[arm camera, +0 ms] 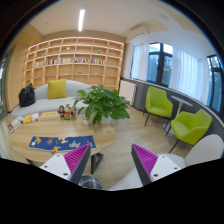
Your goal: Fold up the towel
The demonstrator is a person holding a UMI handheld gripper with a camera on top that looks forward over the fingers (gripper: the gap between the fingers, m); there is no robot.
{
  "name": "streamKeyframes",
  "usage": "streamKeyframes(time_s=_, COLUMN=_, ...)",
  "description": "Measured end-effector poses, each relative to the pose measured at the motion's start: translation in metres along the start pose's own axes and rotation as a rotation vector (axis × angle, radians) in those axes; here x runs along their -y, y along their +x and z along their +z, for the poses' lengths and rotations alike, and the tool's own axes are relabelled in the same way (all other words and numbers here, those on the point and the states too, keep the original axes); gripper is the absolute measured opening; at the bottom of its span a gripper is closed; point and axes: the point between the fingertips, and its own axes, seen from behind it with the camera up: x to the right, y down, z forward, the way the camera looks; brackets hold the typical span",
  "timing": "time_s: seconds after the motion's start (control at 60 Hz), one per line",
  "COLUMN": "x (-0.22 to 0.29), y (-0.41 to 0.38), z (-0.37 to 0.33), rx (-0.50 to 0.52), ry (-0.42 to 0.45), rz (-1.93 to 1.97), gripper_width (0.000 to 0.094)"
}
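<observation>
No towel shows anywhere ahead of the gripper (111, 160); its two fingers stand wide apart with nothing between them, the magenta pads (76, 158) facing each other across an open gap, and through that gap a patch of wooden floor (118, 140) is visible. Just beyond the left finger lies a blue patterned mat (58, 143) spread flat on the floor, with small bright things scattered near it that are too small to make out. Further on, in the middle of the room, a large leafy green plant (101, 101) stands in its pot. Behind it to the left a light sofa (58, 100) carries a yellow cushion (57, 88) and a dark bag (27, 96) at its end. Along the back wall runs a tall wooden shelf unit (75, 62), its compartments holding a scatter of books and small items I cannot tell apart. To the right, two lime-green armchairs (158, 102) sit near big windows (160, 62), one closer to the gripper than the other. A long strip light (81, 20) glows on the ceiling.
</observation>
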Motion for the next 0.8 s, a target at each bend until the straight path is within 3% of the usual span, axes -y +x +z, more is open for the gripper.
streamKeyframes(time_s=0.333, x=-0.048, y=-0.047, z=0.007, rx=0.038, ry=-0.078, rz=-0.051, gripper_width=0.0846)
streamKeyframes(time_s=0.6, x=-0.126, y=-0.217, z=0.021, rx=0.271, ry=-0.194, rz=-0.118, gripper_width=0.0848)
streamKeyframes(time_s=0.8, x=-0.145, y=-0.378, z=0.038, rx=0.459, ry=-0.237, rz=-0.107, gripper_width=0.0849)
